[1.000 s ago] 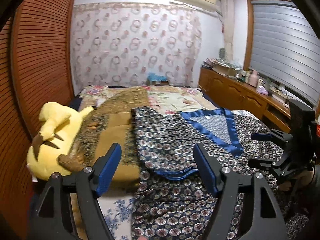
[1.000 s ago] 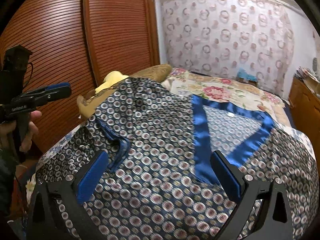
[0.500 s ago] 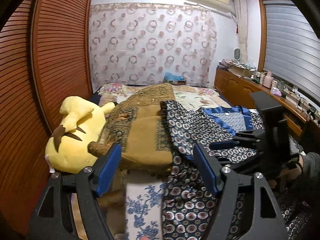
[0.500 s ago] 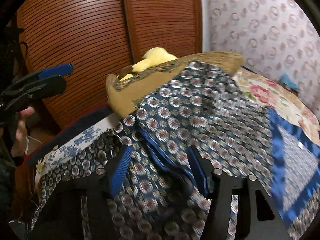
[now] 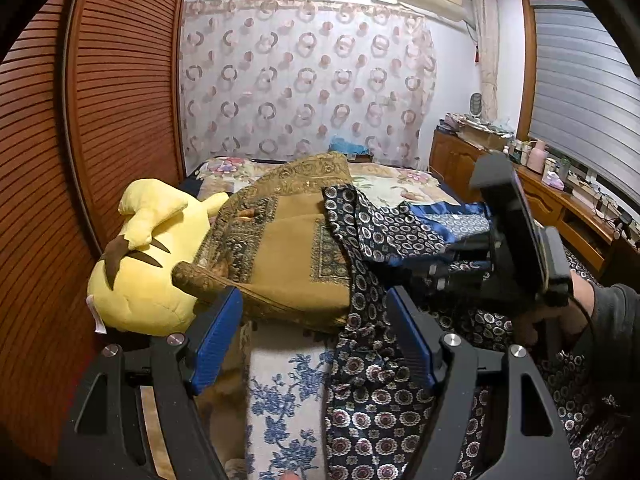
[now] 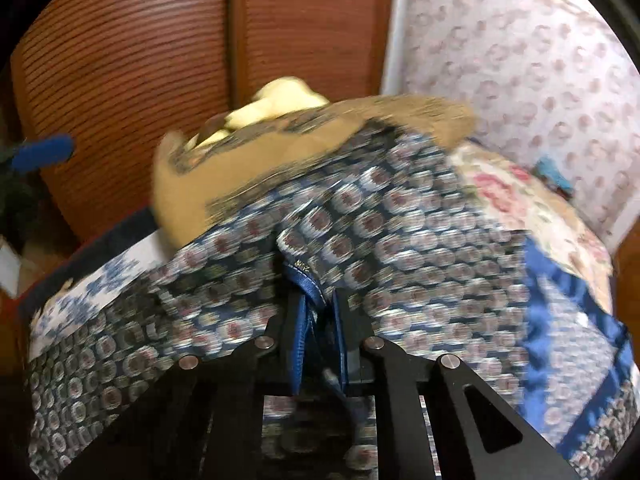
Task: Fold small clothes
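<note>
Navy-blue patterned garment with small ringed medallions and shiny blue satin trim lies spread over the bed, its near part draped down over the bed's front edge. At one side it overlaps a mustard-brown blanket with a dark ornamental border; in the left wrist view the same garment hangs beside a strip of white bedsheet printed with blue flowers.

The right hand-held gripper has just been closing, and its blue-padded jaws now pinch a fold of the garment's blue-trimmed edge between them; this view is blurred. In the left wrist view that gripper appears as a black frame held by a hand in a dark sleeve, low over the garment.

The left hand-held gripper is released, its blue pads well apart with nothing between them, poised above the bed's front edge where bedsheet and garment meet.

A yellow plush toy with brown stripes on its back lies against the blanket, next to a reddish-brown slatted wooden wardrobe door. A sheer curtain with ring patterns covers the far wall.
</note>
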Tool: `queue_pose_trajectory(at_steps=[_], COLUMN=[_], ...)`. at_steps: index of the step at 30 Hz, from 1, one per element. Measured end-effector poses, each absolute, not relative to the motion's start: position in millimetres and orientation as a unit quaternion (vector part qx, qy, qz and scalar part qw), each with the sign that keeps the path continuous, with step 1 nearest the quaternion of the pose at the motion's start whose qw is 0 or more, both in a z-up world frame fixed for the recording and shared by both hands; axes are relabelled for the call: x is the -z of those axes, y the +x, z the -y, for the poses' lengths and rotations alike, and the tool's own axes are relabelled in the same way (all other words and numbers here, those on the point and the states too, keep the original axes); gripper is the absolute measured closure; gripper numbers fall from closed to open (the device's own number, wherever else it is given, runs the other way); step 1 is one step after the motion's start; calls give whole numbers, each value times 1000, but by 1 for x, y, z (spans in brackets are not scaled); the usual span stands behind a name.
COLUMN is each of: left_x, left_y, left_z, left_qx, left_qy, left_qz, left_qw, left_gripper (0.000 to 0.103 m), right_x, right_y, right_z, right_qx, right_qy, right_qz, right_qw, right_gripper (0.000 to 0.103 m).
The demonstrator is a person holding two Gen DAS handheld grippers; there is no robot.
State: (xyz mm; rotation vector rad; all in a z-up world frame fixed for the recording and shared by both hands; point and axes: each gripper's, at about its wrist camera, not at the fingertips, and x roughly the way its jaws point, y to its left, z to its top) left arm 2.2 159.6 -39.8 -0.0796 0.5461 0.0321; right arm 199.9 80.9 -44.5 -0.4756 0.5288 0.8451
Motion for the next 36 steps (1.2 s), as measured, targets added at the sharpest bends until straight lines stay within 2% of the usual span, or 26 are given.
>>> queue_pose_trajectory(at_steps=[3, 5, 8, 10, 22, 36], left_x=[42, 45, 48, 51, 63, 87], left_y=[6, 8, 14, 19, 46, 84], left_z=[-153, -149, -139, -132, -97, -70], left_qx=[-9, -3, 4, 7, 34, 53], left_qy=[-39, -38, -34, -32, -16, -17], left_qz=[-275, -278, -284, -290, -322, -381], left_qw=[961, 960, 958, 956, 946, 923], left_gripper=[28, 28, 28, 28, 28, 28], right_x=[37, 36, 35, 36, 32, 54], right_y=[216, 225, 233, 239, 223, 152], right_z=[-61, -51, -36, -26, 25, 191], right_qx=[-365, -354, -347, -338, -310, -202], right_qy=[-186, -167, -149, -143, -105, -86], right_qz=[-249, -257, -263, -264, -262, -283], right_qw=[878, 883, 888, 892, 908, 934], right_gripper=[89, 66, 49, 43, 42, 42])
